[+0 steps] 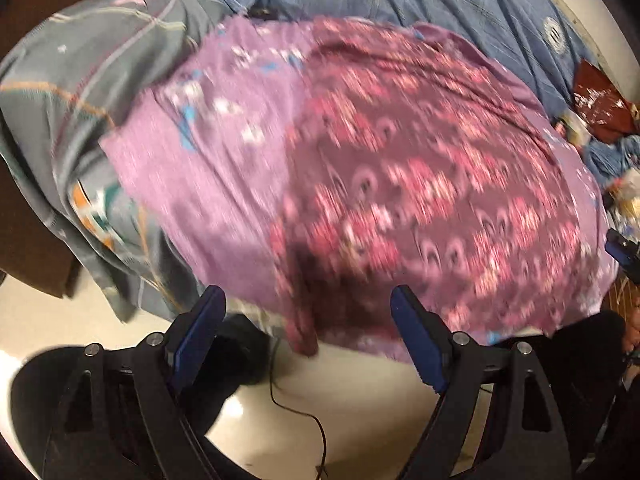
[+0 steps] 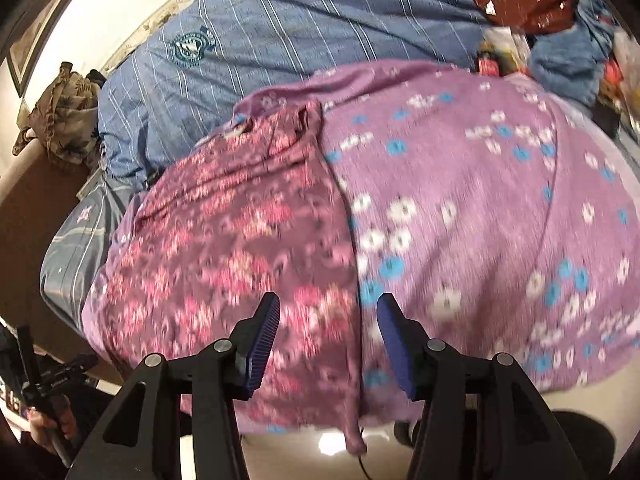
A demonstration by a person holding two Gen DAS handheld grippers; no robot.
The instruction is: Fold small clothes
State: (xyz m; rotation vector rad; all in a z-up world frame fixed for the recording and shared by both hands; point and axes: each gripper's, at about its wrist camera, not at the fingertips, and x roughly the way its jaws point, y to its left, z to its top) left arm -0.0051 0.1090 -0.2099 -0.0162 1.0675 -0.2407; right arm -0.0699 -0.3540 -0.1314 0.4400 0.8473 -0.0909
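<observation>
A dark pink patterned garment [image 2: 224,240] lies spread on a lilac flowered cloth [image 2: 480,208] that covers the near edge of the bed, its lower hem hanging over toward the pale floor [image 1: 352,400]. Behind them lies a blue striped quilt [image 2: 280,40]. The left tongs [image 1: 308,300] stand wide apart with nothing between the blue pads, just short of the garment's hanging edge. The right tongs [image 2: 328,308] are also apart and empty, poised over the seam where garment meets lilac cloth. A thin black cable [image 1: 296,408] trails on the floor.
</observation>
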